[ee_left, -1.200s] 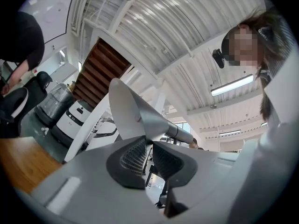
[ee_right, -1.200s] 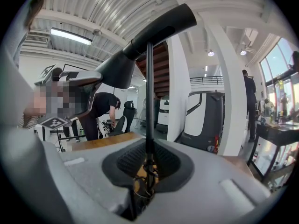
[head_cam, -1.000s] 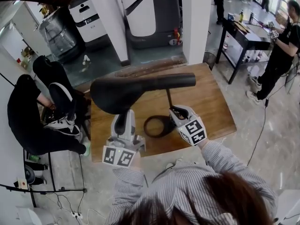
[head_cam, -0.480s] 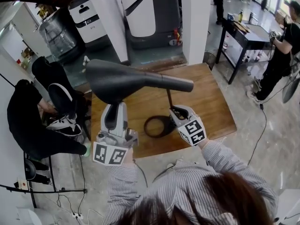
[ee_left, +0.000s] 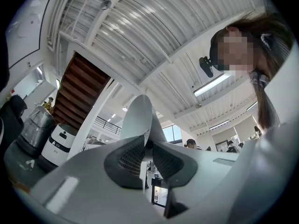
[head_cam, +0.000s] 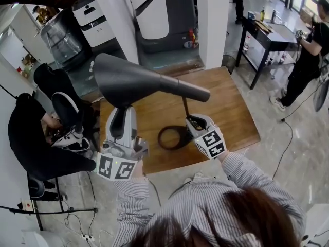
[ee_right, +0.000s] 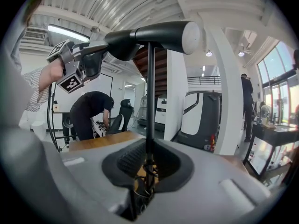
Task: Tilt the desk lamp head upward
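A black desk lamp stands on the wooden table [head_cam: 234,112]. Its cone head [head_cam: 128,81] is tipped with the wide end raised at the left. A thin stem [head_cam: 184,106] runs down to a ring base [head_cam: 171,138]. My left gripper [head_cam: 121,116] reaches up under the wide end and is shut on the shade's thin rim [ee_left: 138,120], which shows pale between the pads. My right gripper [head_cam: 194,122] is shut on the stem [ee_right: 150,101] low down, by its cable. The right gripper view shows the head [ee_right: 154,34] overhead and the left gripper [ee_right: 91,59] on it.
A person in black [head_cam: 41,133] crouches by chairs left of the table. A white pillar [head_cam: 213,19] and a large white machine [head_cam: 154,9] stand behind it. At the far right are a black bench [head_cam: 267,35] and another person [head_cam: 308,50].
The left gripper has risen and lifted the wide end of the lamp head, so the head tilts further upward. The right gripper and stem have stayed still.
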Available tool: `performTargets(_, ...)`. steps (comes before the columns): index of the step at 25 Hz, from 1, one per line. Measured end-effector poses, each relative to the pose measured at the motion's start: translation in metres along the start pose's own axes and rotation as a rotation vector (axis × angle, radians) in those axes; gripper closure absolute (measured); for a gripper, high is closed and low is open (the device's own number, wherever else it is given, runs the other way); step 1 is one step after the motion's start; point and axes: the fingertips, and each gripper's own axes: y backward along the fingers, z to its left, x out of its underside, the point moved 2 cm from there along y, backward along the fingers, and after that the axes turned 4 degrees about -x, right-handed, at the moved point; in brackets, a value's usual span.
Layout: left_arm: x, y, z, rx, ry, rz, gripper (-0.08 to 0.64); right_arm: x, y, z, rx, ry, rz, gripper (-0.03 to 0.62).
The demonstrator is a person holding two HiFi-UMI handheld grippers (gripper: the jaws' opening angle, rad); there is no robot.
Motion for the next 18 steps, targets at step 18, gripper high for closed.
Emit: performTargets(18, -0.01, -0.01, -0.001, 0.024, 0.029, -0.057, 0.52, 0.004, -0.002, 0.008, 0.017, 0.044, 0.017, 0.545)
